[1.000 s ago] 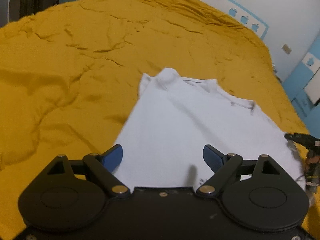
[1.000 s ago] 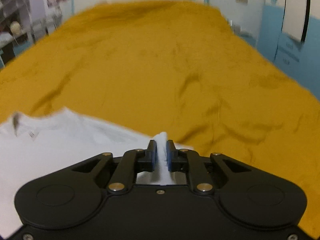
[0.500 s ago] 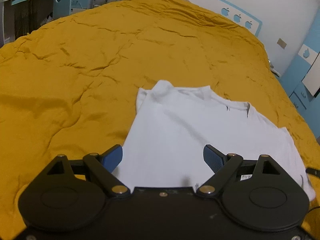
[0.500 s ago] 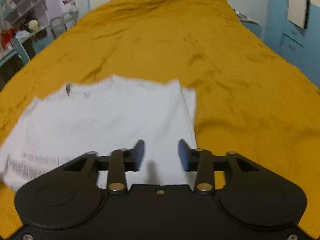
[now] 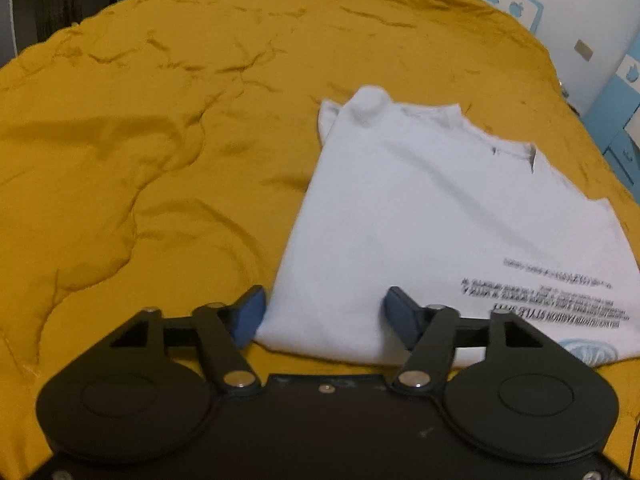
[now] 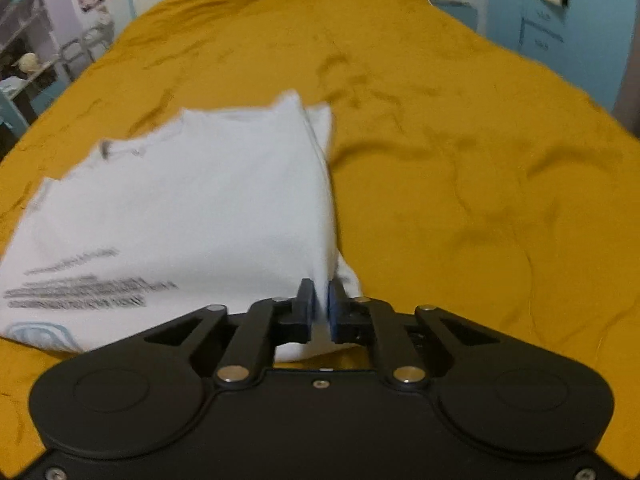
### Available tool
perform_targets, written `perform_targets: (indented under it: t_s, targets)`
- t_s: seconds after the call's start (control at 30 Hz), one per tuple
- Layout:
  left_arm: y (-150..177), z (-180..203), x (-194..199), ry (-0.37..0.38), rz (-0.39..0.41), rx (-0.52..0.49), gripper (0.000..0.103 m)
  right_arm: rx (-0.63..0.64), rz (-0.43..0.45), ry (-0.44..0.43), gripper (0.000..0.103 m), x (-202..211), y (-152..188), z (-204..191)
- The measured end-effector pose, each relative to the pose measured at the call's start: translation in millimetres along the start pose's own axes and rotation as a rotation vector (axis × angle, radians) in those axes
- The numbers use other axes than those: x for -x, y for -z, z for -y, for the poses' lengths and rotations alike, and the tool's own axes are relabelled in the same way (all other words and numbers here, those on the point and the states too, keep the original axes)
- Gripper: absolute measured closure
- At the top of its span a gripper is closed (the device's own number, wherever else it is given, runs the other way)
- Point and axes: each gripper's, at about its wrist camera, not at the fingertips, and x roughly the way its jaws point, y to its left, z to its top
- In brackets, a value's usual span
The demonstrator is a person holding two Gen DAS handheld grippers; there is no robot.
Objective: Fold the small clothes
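Your two wrist views look steeply down, close over the bed (image 5: 160,140), sharing the white shirt (image 5: 420,220) from opposite corners.

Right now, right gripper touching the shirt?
Touching. Right wrist view: right gripper is shut on the white shirt near corner, fabric pinched between the pads.

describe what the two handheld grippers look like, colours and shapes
Both look alike. The left gripper and the right gripper each have a matte black body with two round raised discs, black linkage bars with triangular cut-outs, and silver pivot pins and screws. The fingers are tipped with blue pads. No cables, markings, hands or sleeves show in either view.
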Motion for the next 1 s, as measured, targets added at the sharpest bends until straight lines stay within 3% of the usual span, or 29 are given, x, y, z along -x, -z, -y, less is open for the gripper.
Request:
perform_targets:
  t_s: [0.1, 0.13, 0.17, 0.2, 0.27, 0.3, 0.53, 0.63, 0.77, 0.87, 1.0]
  targets:
    - [-5.1, -2.9, 6.8, 0.011, -0.009, 0.007, 0.025, -0.020, 0.022, 0.014, 0.089, 5.3, 2.5, -1.6]
    - [-8.7, -3.0, 10.9, 0.011, -0.004, 0.010, 0.022, -0.040, 0.034, 0.023, 0.076, 11.4, -0.5, -2.6]
    - [-13.2, -4.1, 16.4, 0.016, 0.011, 0.012, 0.021, -0.051, 0.056, 0.035, 0.073, 19.1, -3.6, -6.6]
    - [-17.9, -4.7, 22.0, 0.023, 0.024, 0.011, 0.019, -0.041, 0.091, 0.021, 0.072, 27.5, -7.5, -13.3]
    - [-29.2, -6.4, 29.9, 0.042, 0.037, 0.020, 0.014, -0.015, 0.135, -0.027, 0.056, 43.7, -14.4, -30.6]
    - [-35.2, -7.2, 32.4, 0.053, 0.041, 0.024, 0.014, -0.008, 0.150, -0.055, 0.053, 50.5, -18.5, -41.1]
    - [-75.7, -17.9, 16.2, 0.113, 0.035, 0.032, 0.014, 0.062, 0.168, -0.206, 0.052, 56.3, -24.5, -117.5]
    - [-92.4, -27.5, -5.2, 0.135, 0.002, 0.041, 0.014, 0.127, 0.167, -0.149, 0.052, 46.7, -15.0, -143.4]
    - [-111.7, -42.5, -39.1, 0.199, -0.046, 0.093, 0.013, 0.169, 0.155, -0.046, 0.052, 37.7, 2.5, -148.7]
    - [-121.1, -48.5, -65.5, 0.256, -0.094, 0.145, 0.013, 0.138, 0.111, -0.052, 0.052, 32.0, 12.5, -140.6]
    - [-125.7, -45.5, -95.4, 0.258, -0.124, 0.161, 0.013, 0.100, 0.070, -0.039, 0.052, 22.7, 24.7, -139.1]
